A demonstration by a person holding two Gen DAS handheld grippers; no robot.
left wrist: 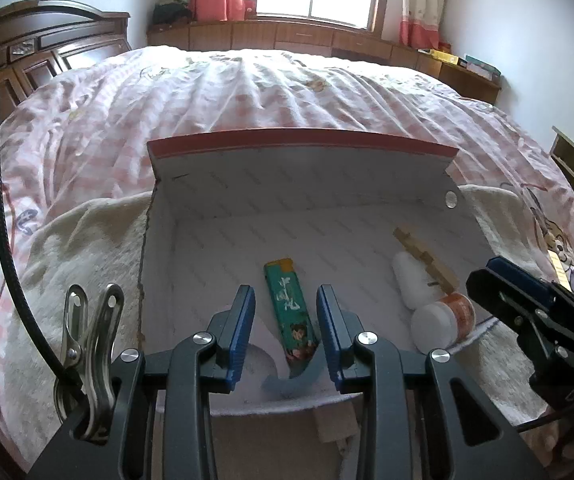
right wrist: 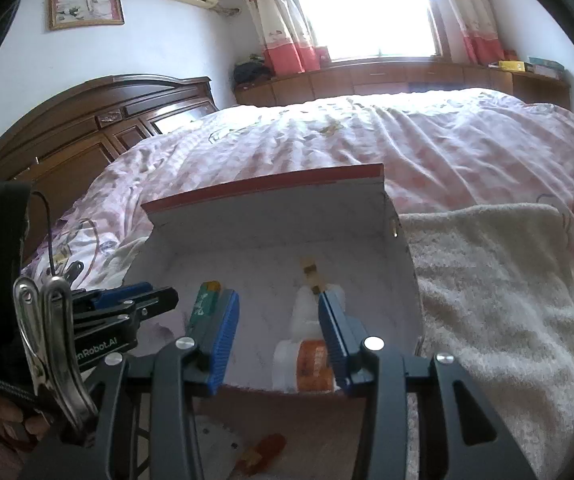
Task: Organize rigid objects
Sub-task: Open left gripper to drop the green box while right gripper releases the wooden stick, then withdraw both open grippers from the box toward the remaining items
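Note:
An open white box [left wrist: 287,200] with a red-edged lid lies on a towel on the bed. Inside it lie a green lighter [left wrist: 289,304], a small white bottle with an orange label [left wrist: 445,318], a white plastic piece [left wrist: 407,280] and a wooden clothespin [left wrist: 427,258]. My left gripper [left wrist: 285,332] is open and empty above the lighter's near end. My right gripper [right wrist: 279,340] is open and empty above the box's near edge, just over the bottle [right wrist: 307,364]; it also shows in the left wrist view [left wrist: 527,304]. The lighter [right wrist: 206,300] and clothespin [right wrist: 311,274] show in the right view too.
A cream towel [right wrist: 499,300] lies under and right of the box on the pink quilt [left wrist: 247,92]. A wooden headboard [right wrist: 87,120] stands at left, a window bench [left wrist: 287,36] at the back. An orange-handled item [right wrist: 261,454] lies below the box's near edge.

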